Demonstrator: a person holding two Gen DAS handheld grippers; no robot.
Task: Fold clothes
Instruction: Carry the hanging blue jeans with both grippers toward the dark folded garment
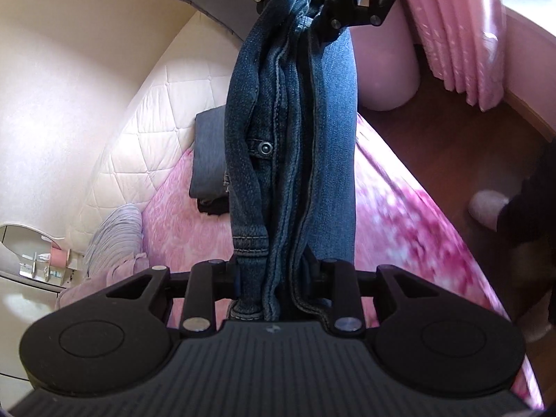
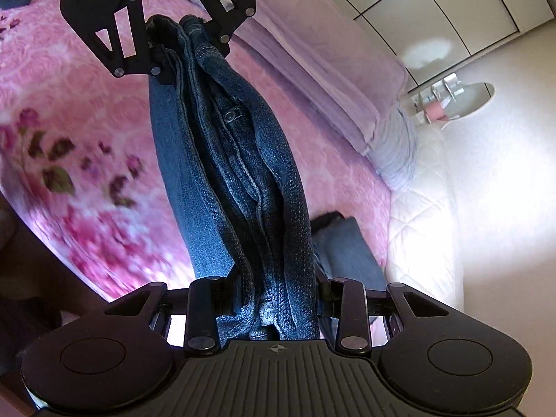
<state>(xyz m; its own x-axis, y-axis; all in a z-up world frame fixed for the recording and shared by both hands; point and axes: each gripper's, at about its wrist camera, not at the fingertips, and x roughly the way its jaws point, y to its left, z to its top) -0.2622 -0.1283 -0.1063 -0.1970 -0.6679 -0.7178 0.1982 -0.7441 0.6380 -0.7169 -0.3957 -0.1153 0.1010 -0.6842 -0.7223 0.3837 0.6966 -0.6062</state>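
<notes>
A pair of blue jeans (image 1: 292, 139) is bunched into a long roll and stretched in the air between my two grippers, above the pink flowered bed cover (image 1: 399, 215). My left gripper (image 1: 278, 274) is shut on one end of the jeans. My right gripper (image 2: 278, 295) is shut on the other end of the jeans (image 2: 236, 173). Each gripper shows at the top of the other's view: the right one in the left wrist view (image 1: 312, 14), the left one in the right wrist view (image 2: 184, 52). The jeans' button (image 1: 266, 146) faces the left camera.
A folded grey garment (image 1: 208, 153) lies on the bed below the jeans, also in the right wrist view (image 2: 347, 250). A lilac pillow (image 2: 330, 69) and white quilted headboard (image 1: 139, 132) sit at the bed's head. Pink curtains (image 1: 462, 27), wooden floor (image 1: 451, 132), a slippered foot (image 1: 486, 208).
</notes>
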